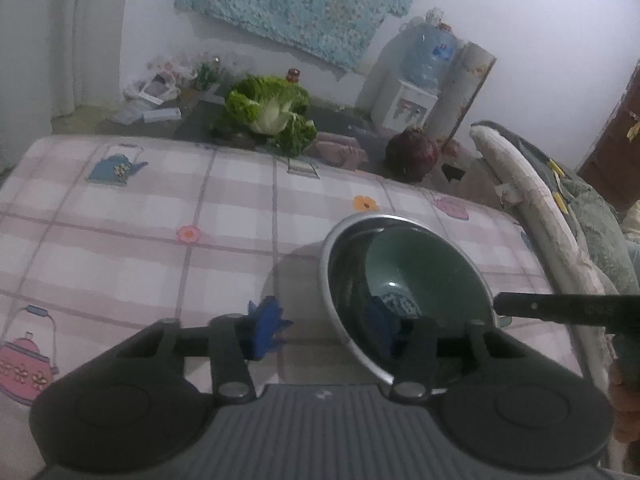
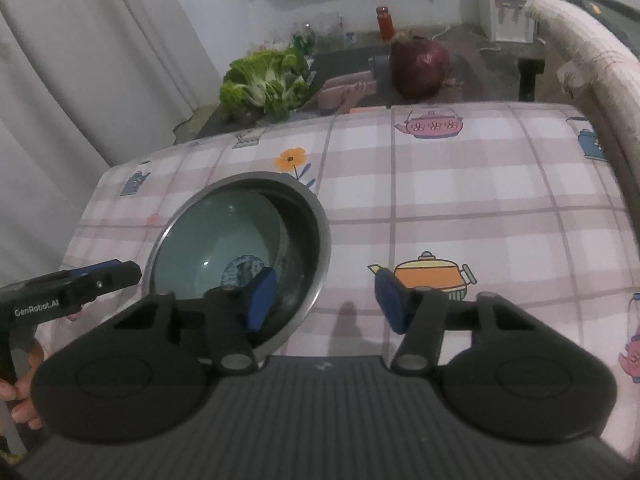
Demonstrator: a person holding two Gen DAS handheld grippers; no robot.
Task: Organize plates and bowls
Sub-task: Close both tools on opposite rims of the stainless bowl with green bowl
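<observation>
Left gripper [image 1: 324, 330] and right gripper [image 2: 328, 300], each held in a person's hand, poised astride the left and right sides of a steel bowl [image 1: 346, 272] on a checked tablecloth [image 1: 120, 220]. Jaws of both apart, one blue pad inside the wall and one outside, rim in the gap but not pinched as far as can be seen. Green ceramic bowl [image 1: 420, 264] already nested inside, leaning against one side rather than seated flat. Looks like the set-up for a two-sided lift of the nested pair: a hold at two far-apart points to keep a wide, slippery vessel level and stop the inner bowl sliding. Calls next, on that reading, for both pairs of pads closing squarely on the thin metal wall before any raise. Risk: an uneven clamp tipping the stack. Leafy cabbage [image 1: 268, 114] and red cabbage [image 1: 412, 152] beyond the cloth's far edge, well apart from the work.
</observation>
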